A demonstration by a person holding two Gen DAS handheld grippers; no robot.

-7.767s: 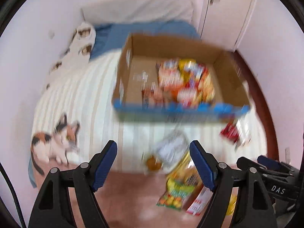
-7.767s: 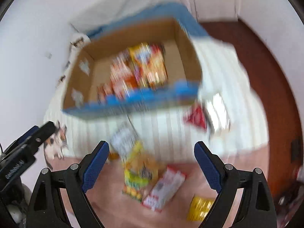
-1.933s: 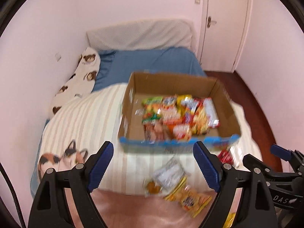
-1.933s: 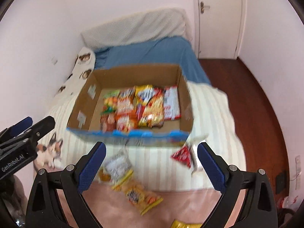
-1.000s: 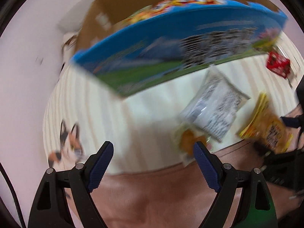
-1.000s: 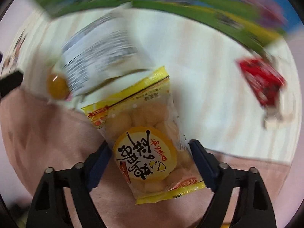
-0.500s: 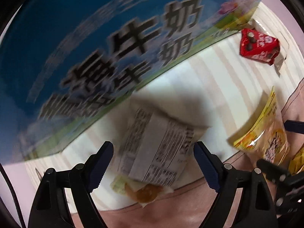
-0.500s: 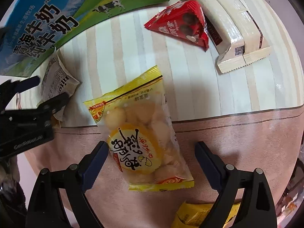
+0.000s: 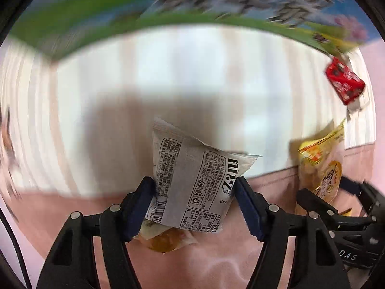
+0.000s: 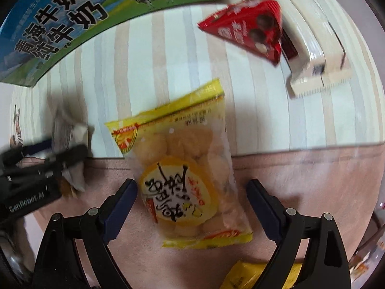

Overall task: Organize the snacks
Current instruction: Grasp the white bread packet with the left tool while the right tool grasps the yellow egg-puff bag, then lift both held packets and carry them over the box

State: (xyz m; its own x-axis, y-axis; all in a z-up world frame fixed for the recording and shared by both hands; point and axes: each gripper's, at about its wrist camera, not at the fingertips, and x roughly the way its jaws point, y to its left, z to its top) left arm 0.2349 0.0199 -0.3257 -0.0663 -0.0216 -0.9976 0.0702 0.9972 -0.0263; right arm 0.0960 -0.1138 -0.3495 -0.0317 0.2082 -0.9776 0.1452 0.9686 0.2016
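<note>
My left gripper [image 9: 195, 207] is shut on a white snack packet [image 9: 192, 180] with black print, held by its sides over the bed's striped cover; it also shows in the right wrist view [image 10: 69, 130]. My right gripper [image 10: 192, 207] is open, its fingers on either side of a yellow bag of round puffs [image 10: 185, 166] that lies flat on the bed; the bag also shows in the left wrist view [image 9: 322, 161]. The blue and green milk box [image 10: 72, 14] stands just behind.
A red triangular packet [image 10: 250, 29] and a cream wrapped bar pack [image 10: 310, 45] lie at the far right on the striped cover [image 10: 168, 55]. Another yellow packet [image 10: 247, 274] lies at the near edge on the pink blanket [image 10: 300, 175].
My left gripper has closed on the white packet. My right gripper has moved closer over the yellow bag, still open.
</note>
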